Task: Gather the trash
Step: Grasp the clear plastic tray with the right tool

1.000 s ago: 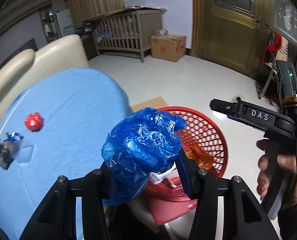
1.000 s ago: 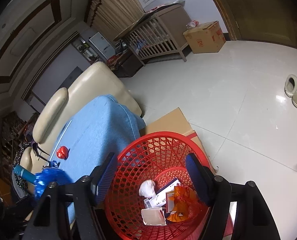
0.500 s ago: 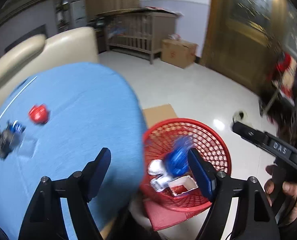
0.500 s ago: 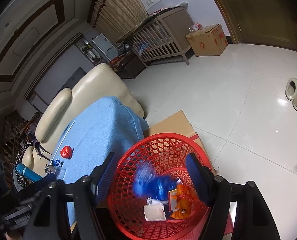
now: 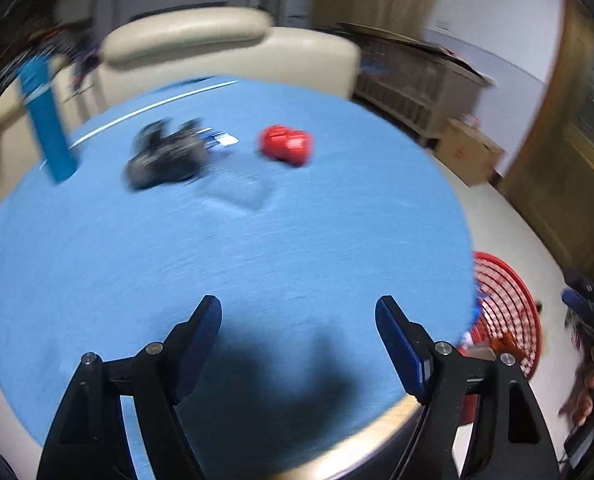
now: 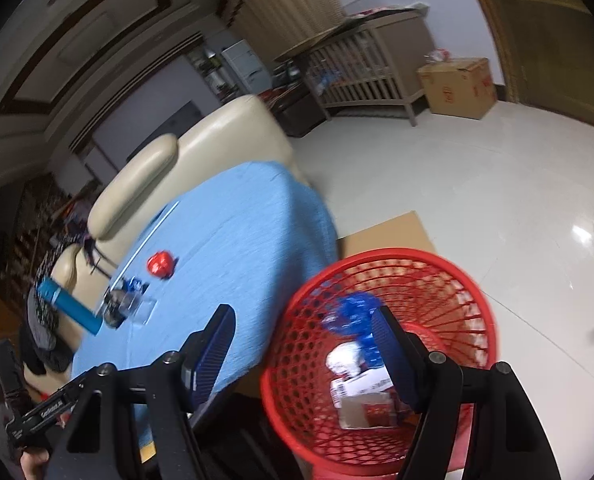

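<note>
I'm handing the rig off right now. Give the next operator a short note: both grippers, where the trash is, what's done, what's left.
Left gripper: open, empty, over the blue table.
Right gripper: open, empty, above the red basket on the floor beside the table.
Done: the blue plastic bag is in the basket with a white wad and a small box.
Left on the table: red crumpled ball, dark wrapper, a clear plastic piece beside it. The blue tube stands at the far edge; whether it is trash is unclear.
</note>
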`<state>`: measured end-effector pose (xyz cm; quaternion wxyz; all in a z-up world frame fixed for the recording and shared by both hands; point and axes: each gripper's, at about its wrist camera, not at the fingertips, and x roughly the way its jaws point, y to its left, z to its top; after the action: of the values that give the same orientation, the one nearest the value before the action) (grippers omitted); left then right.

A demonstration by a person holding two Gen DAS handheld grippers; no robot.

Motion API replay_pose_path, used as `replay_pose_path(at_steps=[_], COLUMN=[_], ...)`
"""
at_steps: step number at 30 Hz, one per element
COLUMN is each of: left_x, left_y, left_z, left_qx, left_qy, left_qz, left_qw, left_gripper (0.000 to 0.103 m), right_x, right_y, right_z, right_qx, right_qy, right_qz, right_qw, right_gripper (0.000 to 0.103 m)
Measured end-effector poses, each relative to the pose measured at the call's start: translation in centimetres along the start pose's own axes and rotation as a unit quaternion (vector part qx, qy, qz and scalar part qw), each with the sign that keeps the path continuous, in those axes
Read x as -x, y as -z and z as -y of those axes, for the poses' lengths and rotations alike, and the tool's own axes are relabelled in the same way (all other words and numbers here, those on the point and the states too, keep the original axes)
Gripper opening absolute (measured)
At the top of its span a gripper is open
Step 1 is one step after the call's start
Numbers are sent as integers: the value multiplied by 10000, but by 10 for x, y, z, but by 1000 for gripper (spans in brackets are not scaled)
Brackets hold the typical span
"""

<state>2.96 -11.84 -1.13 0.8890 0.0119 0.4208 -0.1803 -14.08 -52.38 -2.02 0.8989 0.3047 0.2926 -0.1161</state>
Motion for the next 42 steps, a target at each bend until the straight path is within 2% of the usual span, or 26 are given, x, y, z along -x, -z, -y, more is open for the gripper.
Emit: replay_pose_path(at_steps=[4,8,11,18,27,33,36,42], left_x=[2,4,3,-3,-14,-19,-20,-26], left_y=[3,12,17,24,27,26,25,21], left_z=[-46,-82,-97,-120,-135,-142,-143,-147], left_qx=[607,1014,1162,1310,1288,1284,1199,1155], left_qy=[-195,-390,-544,-611,-751,-772,-790,-798], left_qz=[43,78,100,49,-3,-48,-60,-140], left_qw=[9980,9940,9917,9895,9888,9887,9896,9900], left_gripper=[80,80,80,80,80,80,80,80], right_x=[-11,-25,-39,-79,-142,-195,-217,-263], right_y=[7,18,26,42,36,38,39,39], right_z=[-36,-70,-95,-155,-248,-305,-326,-348], right_qx=[369,704,943,1657,2807,3569,3982,4330], right_qy=[-92,-176,-239,-436,-888,-1072,-1047,-1018], right_qz=[-175,-378,-551,-993,-1314,-1590,-1592,-1805], right_qw=[9991,9967,9937,9802,9466,9143,8973,8773], right_gripper=[74,74,74,74,74,74,74,74])
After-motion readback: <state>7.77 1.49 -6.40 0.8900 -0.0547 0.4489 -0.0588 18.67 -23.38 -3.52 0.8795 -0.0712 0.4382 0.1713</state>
